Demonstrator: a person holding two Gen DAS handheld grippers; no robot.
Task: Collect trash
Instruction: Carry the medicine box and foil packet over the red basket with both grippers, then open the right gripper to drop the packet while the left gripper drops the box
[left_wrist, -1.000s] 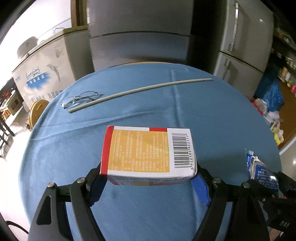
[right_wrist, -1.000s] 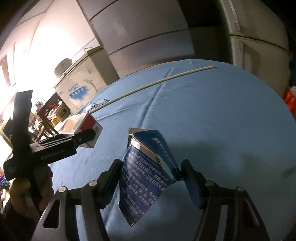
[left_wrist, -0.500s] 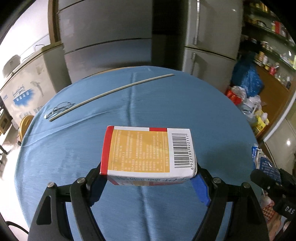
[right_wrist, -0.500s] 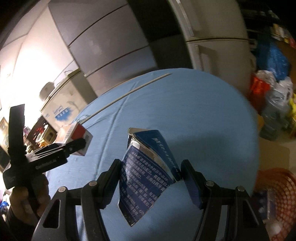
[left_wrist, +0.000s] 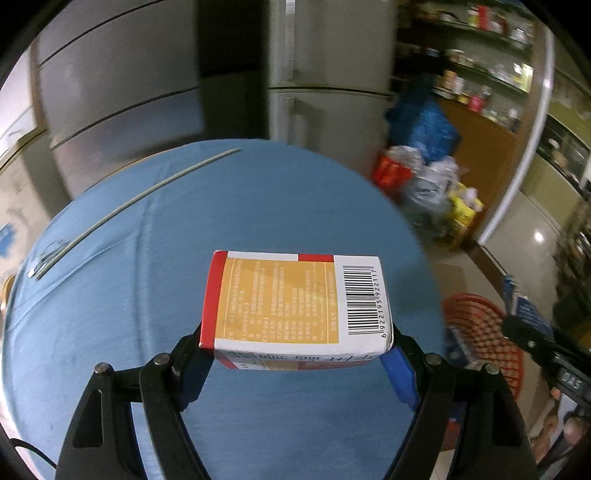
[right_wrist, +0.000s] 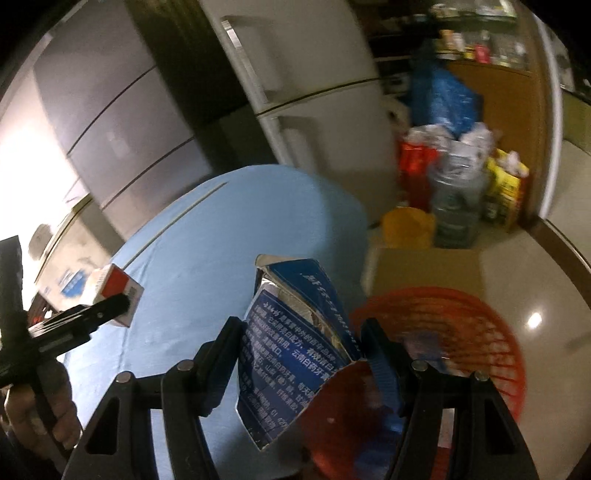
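Beyond the table (left_wrist: 258, 206) edge sat the red basket (right_wrist: 480, 332), nearest the right tongs (right_wrist: 301, 354) clamped on the blue carton (right_wrist: 291, 354); left tongs (left_wrist: 295, 354) gripped the box (left_wrist: 295, 299) crosswise.

Left gripper (left_wrist: 295, 354), black two-finger frame with blue pads, pitched downward, its jaws clamped on the two short ends of a red, orange and white cardboard box (left_wrist: 295, 302). Right gripper (right_wrist: 301, 350), of the same build and likewise pitched downward, its jaws pressed against the sides of a torn blue printed carton (right_wrist: 291, 350). The person's left hand (right_wrist: 40, 410) is wrapped around the left gripper's handle, seen at the lower left of the right wrist view.
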